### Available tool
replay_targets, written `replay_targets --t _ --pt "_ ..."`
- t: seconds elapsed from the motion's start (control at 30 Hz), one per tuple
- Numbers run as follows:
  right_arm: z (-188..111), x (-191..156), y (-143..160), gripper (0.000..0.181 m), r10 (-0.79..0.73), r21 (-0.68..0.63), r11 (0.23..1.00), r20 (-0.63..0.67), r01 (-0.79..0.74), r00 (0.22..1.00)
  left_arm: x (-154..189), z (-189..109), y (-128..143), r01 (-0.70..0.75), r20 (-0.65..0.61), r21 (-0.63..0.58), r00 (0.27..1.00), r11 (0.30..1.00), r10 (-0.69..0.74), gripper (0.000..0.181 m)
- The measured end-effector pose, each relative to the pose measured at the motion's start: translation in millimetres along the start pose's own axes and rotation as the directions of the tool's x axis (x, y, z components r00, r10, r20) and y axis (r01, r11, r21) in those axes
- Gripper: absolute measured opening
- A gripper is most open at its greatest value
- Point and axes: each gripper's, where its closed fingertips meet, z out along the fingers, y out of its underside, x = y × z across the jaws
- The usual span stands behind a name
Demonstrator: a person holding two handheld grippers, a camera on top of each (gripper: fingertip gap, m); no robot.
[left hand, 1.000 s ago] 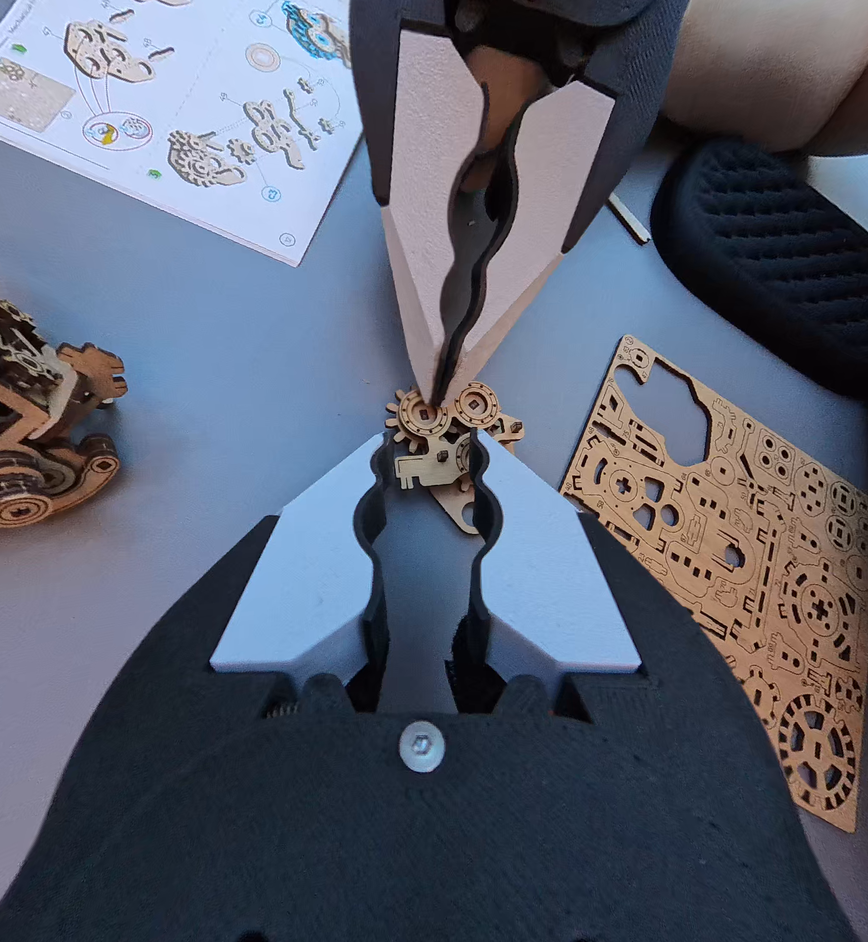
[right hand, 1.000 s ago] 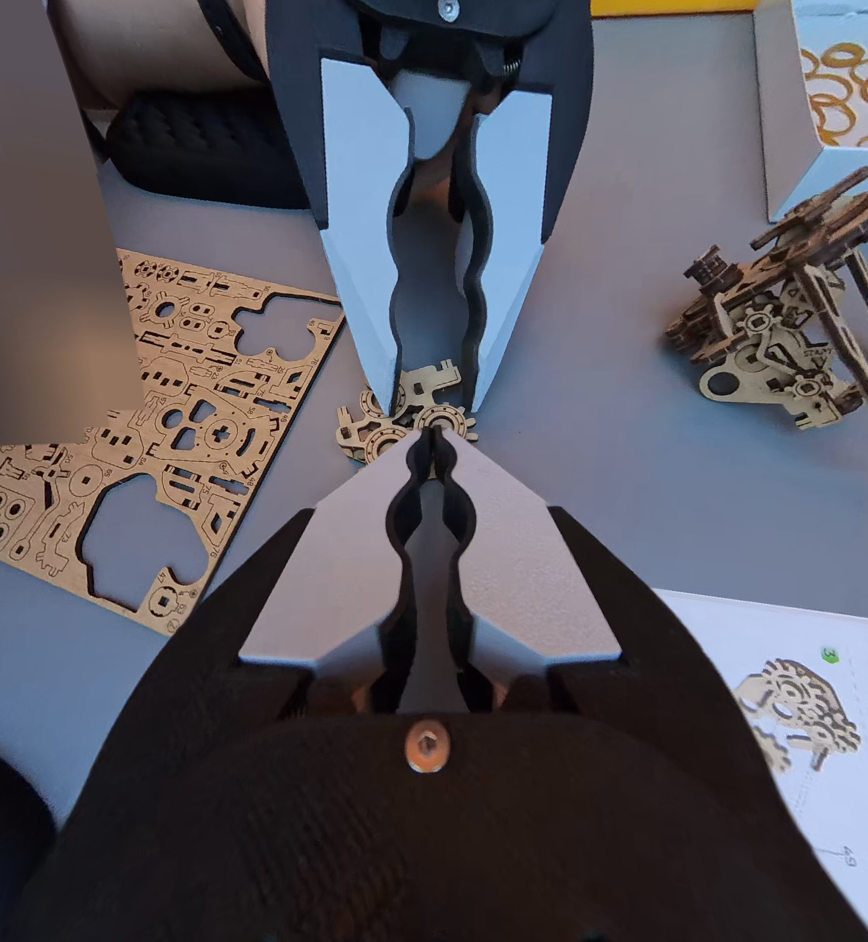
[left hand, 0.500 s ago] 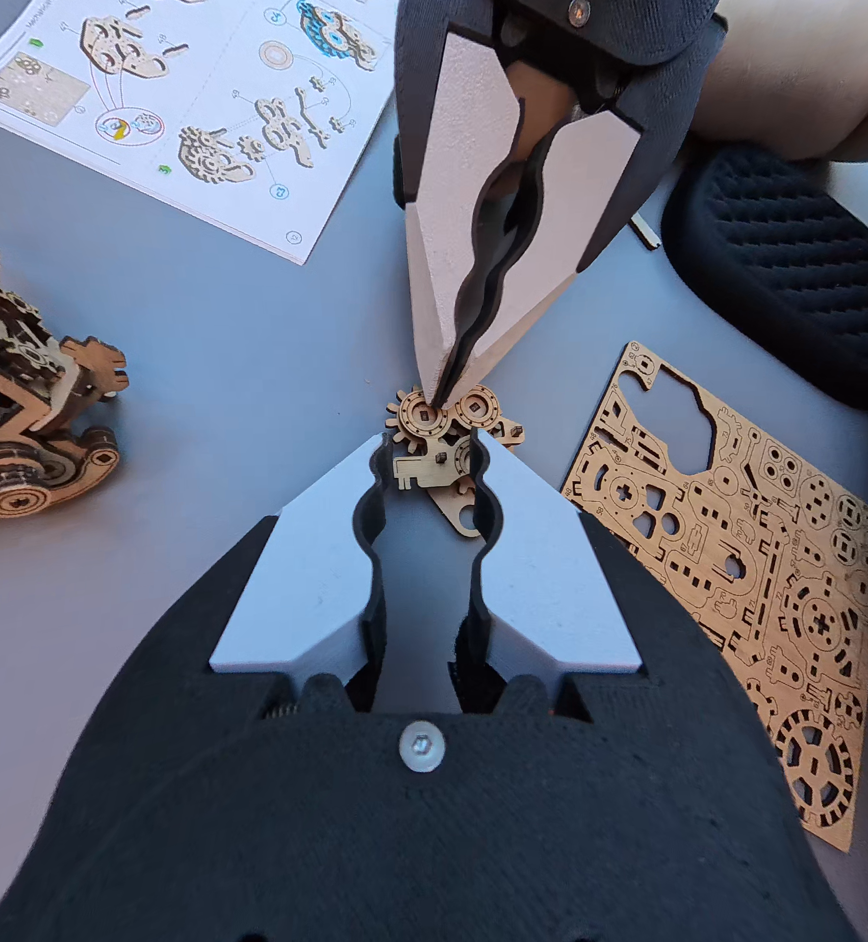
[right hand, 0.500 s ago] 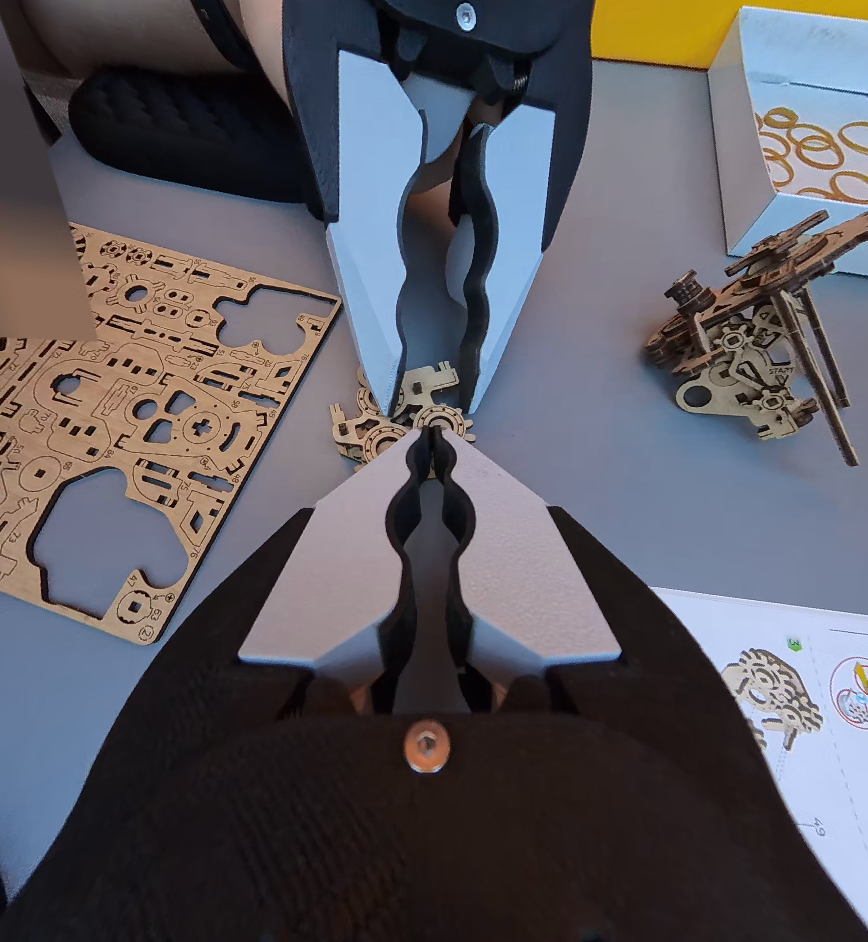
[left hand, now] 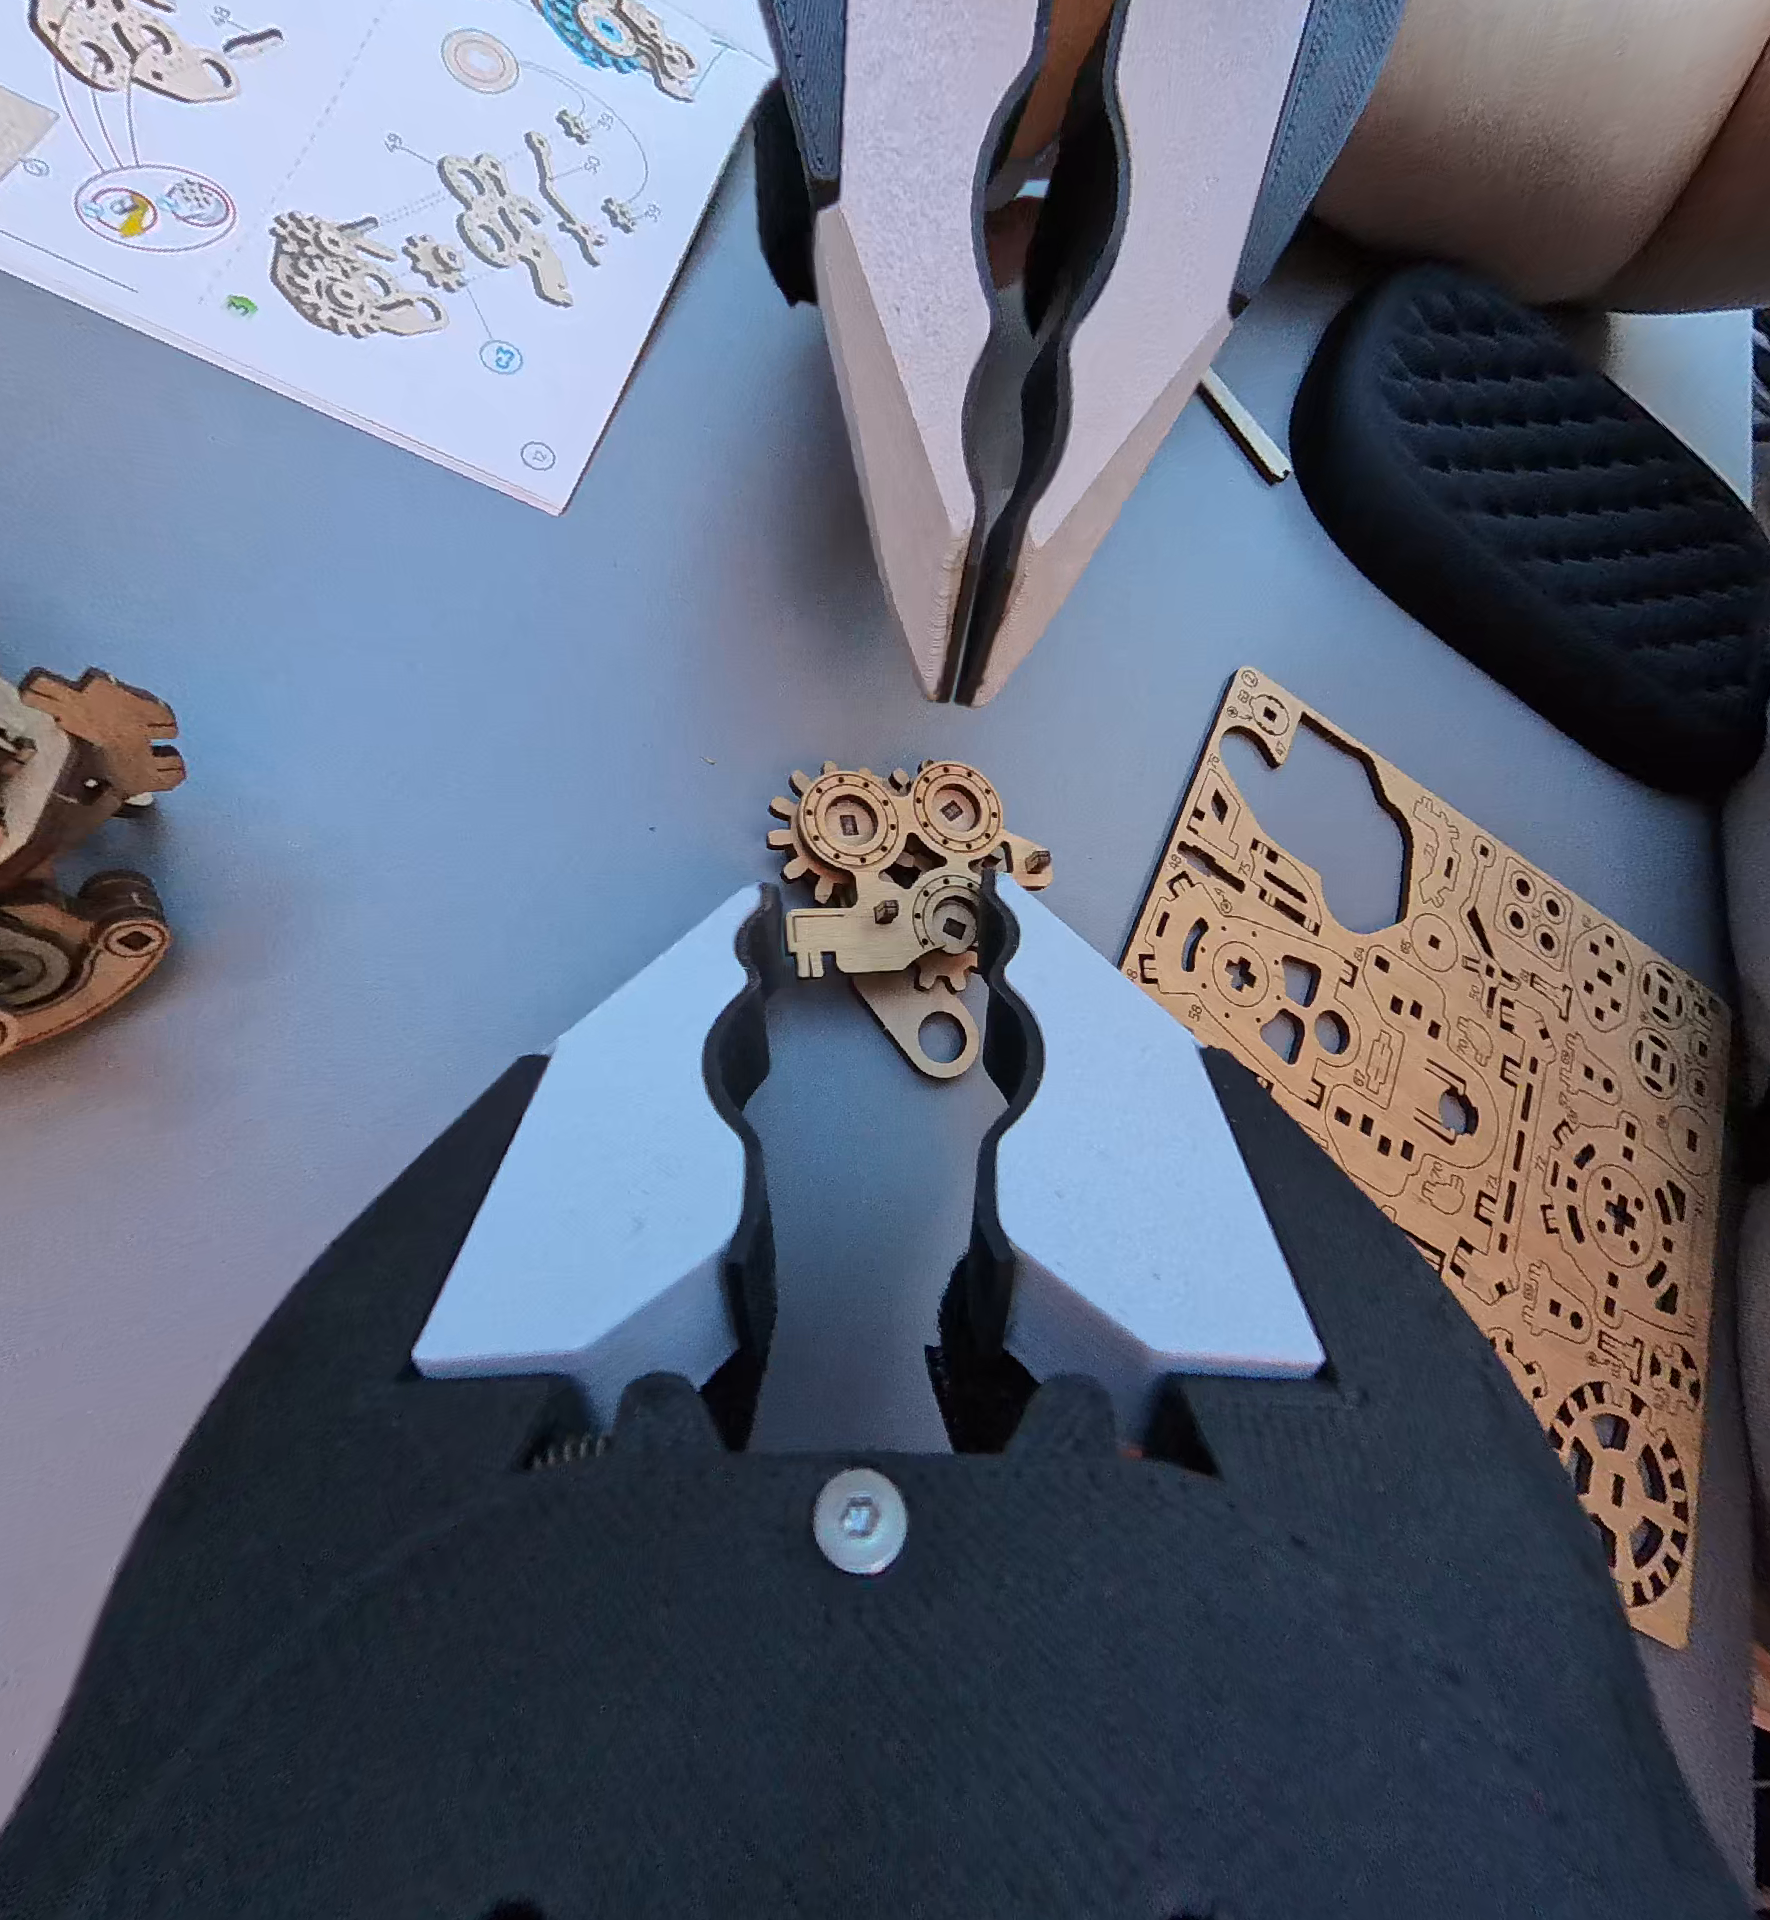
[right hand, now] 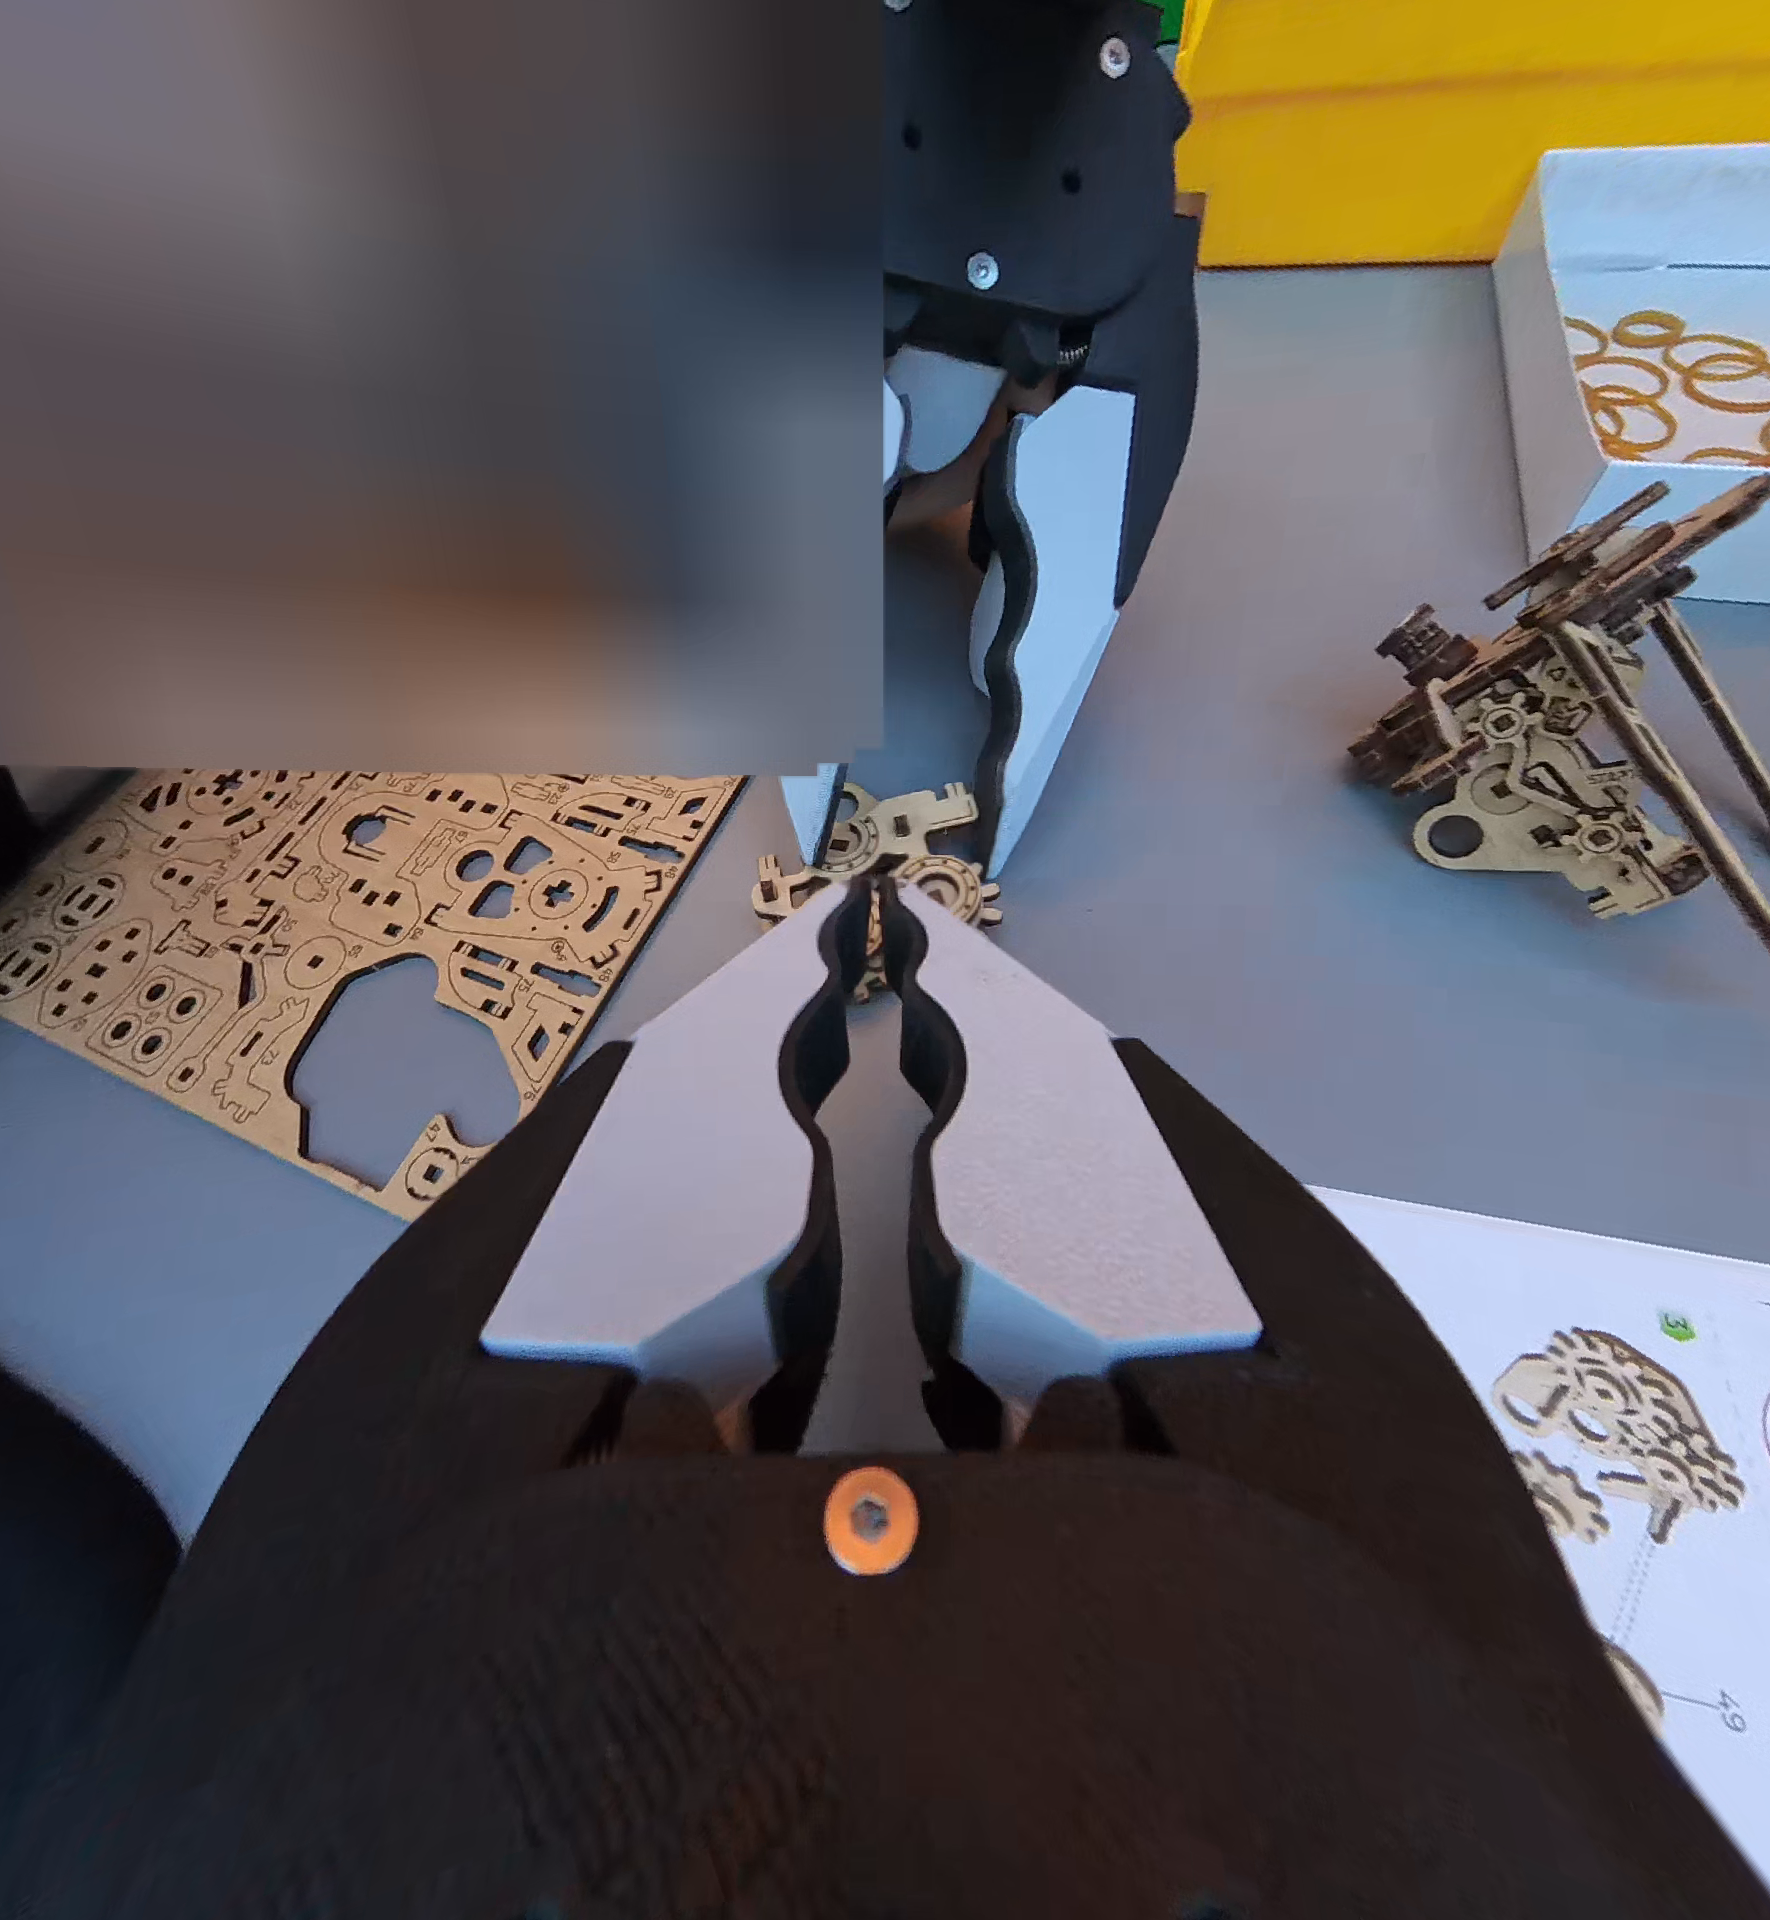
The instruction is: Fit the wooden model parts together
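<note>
Small wooden gear assembly flat on the grey table, centre of the left wrist frame. Left gripper spread wide, fingertips flanking the near end of that assembly, not clamped. Right gripper just above it in the frame, tips pressed together on nothing, clear of the gears. Laser-cut parts sheet at right; instruction sheet upper left; half-built wooden model at left edge.
</note>
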Motion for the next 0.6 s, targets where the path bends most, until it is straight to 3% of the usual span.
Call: replay_targets --t 0.17,0.37,0.6 --pt "11.9 -11.0 20.3 0.002 -0.012 -0.140 0.990 0.063 0.021 0.998 4.7 1.8 0.0 0.003 -0.030 0.001 1.000 1.000 -0.003 0.037" --pt "12.1 -11.8 19.4 0.000 -0.052 -0.132 0.990 0.056 0.059 0.997 10.2 -8.7 1.3 0.011 -0.093 -0.007 0.996 1.000 -0.011 0.048" --pt "12.1 -13.3 18.6 0.000 -0.086 -0.121 0.988 0.051 0.092 0.995 6.1 -6.3 8.3 -0.021 -0.061 -0.036 0.998 0.999 0.019 0.036"
